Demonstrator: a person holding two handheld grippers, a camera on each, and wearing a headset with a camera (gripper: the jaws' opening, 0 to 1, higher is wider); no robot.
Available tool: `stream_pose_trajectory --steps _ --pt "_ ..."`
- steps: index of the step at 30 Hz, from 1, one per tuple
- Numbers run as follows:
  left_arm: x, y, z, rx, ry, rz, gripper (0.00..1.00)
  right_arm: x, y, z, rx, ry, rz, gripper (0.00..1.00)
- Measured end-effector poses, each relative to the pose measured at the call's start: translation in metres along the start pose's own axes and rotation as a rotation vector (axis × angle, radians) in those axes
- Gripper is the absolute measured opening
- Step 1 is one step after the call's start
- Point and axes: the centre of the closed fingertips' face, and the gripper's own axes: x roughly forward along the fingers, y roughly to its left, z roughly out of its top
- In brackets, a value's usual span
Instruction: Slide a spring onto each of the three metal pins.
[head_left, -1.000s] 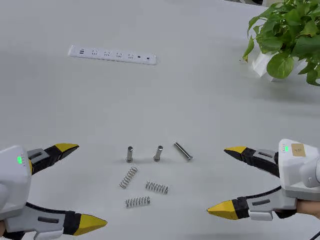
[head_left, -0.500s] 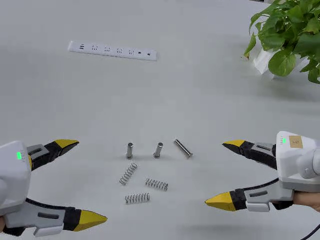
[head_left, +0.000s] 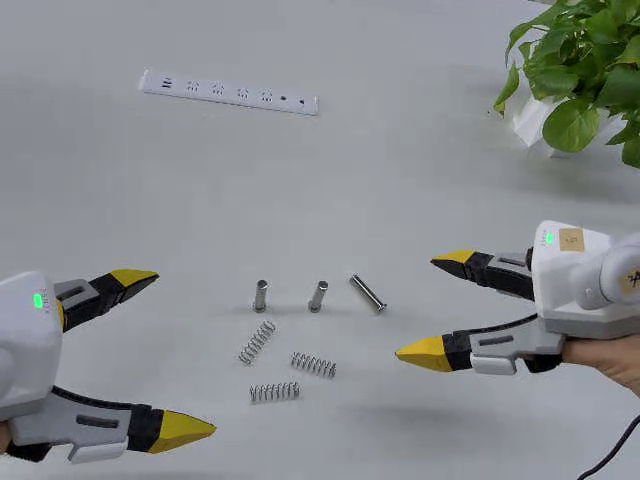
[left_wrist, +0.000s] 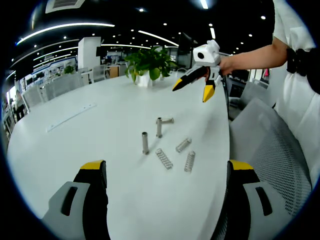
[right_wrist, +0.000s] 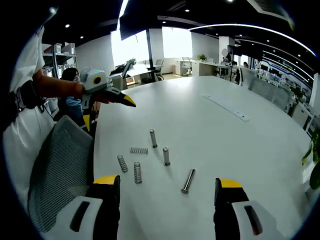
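Two metal pins (head_left: 261, 295) (head_left: 318, 296) stand upright on the white table (head_left: 400, 180). A third pin (head_left: 367, 293) lies flat to their right. Three loose springs (head_left: 257, 341) (head_left: 313, 364) (head_left: 274, 392) lie just in front of them. My left gripper (head_left: 165, 352) is open at the lower left, well clear of the parts. My right gripper (head_left: 432, 306) is open to the right of the lying pin, holding nothing. The right gripper view has the lying pin (right_wrist: 188, 180) between the open jaws, nearest of the parts. In the left gripper view a spring (left_wrist: 163, 158) lies ahead.
A white power strip (head_left: 230, 92) lies at the far left of the table. A potted green plant (head_left: 580, 70) stands at the back right. A mesh chair (right_wrist: 55, 165) and the person's body are at the table edge.
My right gripper has moved left toward the lying pin and slightly up. The left gripper has barely moved. Pins and springs lie as before.
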Motion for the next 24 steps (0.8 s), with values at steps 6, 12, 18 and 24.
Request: stream_pose_trajectory --steps 6,12,18,24 --pt "0.000 0.002 0.001 -0.002 -0.005 0.003 0.99 0.011 -0.011 0.008 0.009 0.024 -0.007 0.68" --pt "0.001 0.003 0.001 -0.007 -0.008 0.004 0.99 0.021 -0.020 0.012 0.013 0.042 -0.010 0.61" --pt "0.003 0.005 0.002 -0.014 -0.014 0.005 0.99 0.030 -0.027 0.015 0.028 0.061 -0.009 0.56" --pt "0.004 0.006 0.004 -0.018 -0.018 0.005 0.99 0.039 -0.031 0.014 0.050 0.115 -0.021 0.48"
